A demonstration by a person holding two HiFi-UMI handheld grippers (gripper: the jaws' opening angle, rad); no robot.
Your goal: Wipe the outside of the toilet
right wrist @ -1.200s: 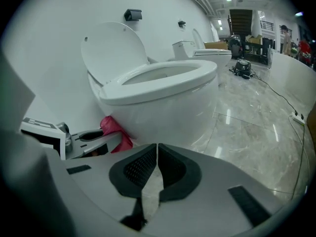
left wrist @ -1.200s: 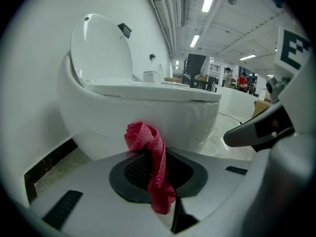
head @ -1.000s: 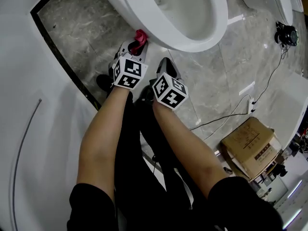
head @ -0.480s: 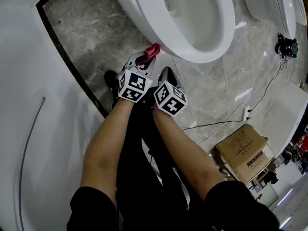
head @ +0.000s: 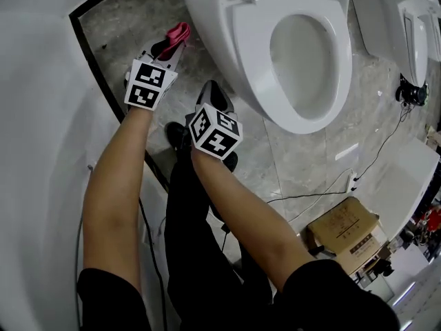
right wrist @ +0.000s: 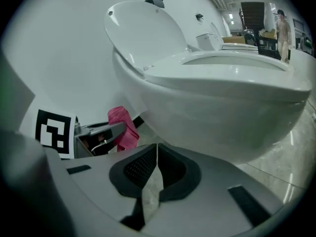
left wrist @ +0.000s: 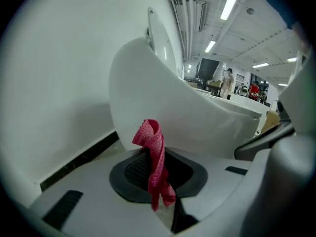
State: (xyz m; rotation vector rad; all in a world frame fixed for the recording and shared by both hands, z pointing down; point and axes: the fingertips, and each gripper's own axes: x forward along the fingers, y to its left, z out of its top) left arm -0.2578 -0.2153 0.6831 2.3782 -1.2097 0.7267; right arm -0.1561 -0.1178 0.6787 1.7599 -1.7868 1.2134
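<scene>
Left arm is extended forward and low over the marble floor (head: 131, 26). The left tongs (head: 172, 43) are clamped on a crumpled red cloth (left wrist: 154, 164), which stands up past the tips. The cloth sits near the outer left side of the white toilet (head: 220, 54); contact cannot be confirmed. Right tongs (right wrist: 157, 154) are closed and empty, aimed at the bowl's underside.

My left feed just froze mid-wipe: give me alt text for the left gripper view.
The left gripper has its jaws shut on a red cloth that stands up between them. Just beyond rises the white outer side of the toilet bowl, with a white wall and dark floor strip at left.
</scene>
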